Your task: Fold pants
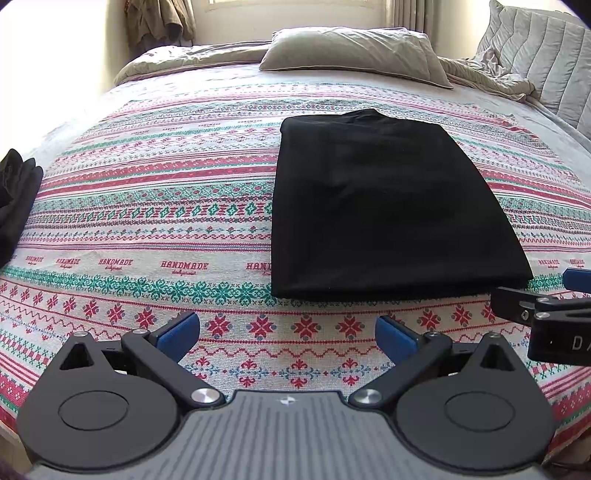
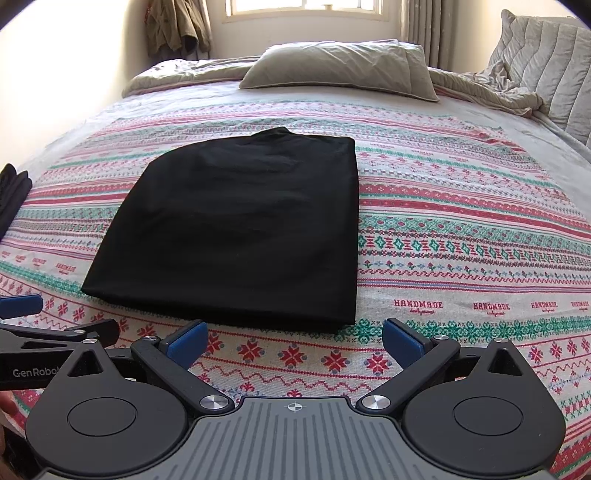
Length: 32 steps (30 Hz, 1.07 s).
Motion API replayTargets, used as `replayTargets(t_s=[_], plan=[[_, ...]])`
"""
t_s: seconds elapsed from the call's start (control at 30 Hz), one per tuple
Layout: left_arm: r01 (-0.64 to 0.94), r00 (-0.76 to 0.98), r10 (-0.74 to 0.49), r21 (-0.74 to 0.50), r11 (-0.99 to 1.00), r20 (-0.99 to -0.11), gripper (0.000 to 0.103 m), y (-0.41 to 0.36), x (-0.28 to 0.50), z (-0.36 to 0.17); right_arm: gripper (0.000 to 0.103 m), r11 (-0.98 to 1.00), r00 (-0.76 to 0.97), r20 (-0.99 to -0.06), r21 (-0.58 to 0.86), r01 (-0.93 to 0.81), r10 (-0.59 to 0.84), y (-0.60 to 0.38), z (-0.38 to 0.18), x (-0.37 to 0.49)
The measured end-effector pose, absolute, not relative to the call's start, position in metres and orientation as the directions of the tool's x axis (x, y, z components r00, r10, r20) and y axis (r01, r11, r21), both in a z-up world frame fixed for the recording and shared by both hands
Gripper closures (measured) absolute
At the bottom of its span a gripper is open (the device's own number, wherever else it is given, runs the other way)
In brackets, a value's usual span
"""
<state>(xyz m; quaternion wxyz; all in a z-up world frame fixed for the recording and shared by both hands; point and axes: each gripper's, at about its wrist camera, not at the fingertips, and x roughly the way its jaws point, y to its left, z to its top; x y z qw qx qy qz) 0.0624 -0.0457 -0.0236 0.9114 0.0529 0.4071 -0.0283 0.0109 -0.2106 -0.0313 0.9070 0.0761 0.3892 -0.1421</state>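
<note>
Black pants (image 1: 384,210) lie folded into a flat rectangle on the patterned bedspread (image 1: 147,206); they also show in the right wrist view (image 2: 236,229). My left gripper (image 1: 288,332) is open and empty, just short of the pants' near edge and a little left of it. My right gripper (image 2: 295,339) is open and empty, just short of the near edge toward its right corner. The right gripper's fingers (image 1: 517,299) show at the right edge of the left wrist view; the left gripper's fingers (image 2: 55,332) show at the left edge of the right wrist view.
A pile of dark clothes (image 1: 14,199) lies at the bed's left edge. A beige pillow (image 1: 351,51) and rumpled duvet (image 1: 491,74) sit at the head of the bed. A grey quilted cushion (image 2: 546,66) stands at the right. Clothes (image 2: 177,29) hang by the window.
</note>
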Motion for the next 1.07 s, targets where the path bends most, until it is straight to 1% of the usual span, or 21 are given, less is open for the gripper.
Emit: replayTargets(t_s=[1.07], plan=[[0.1,0.652,-0.014,0.069,0.993,-0.758,0.0,-0.0436,0.0583,-0.0279,0.002,0.949,0.651,-0.734,0.029,0.313,-0.192,-0.2102,-0.0345,0.0119]])
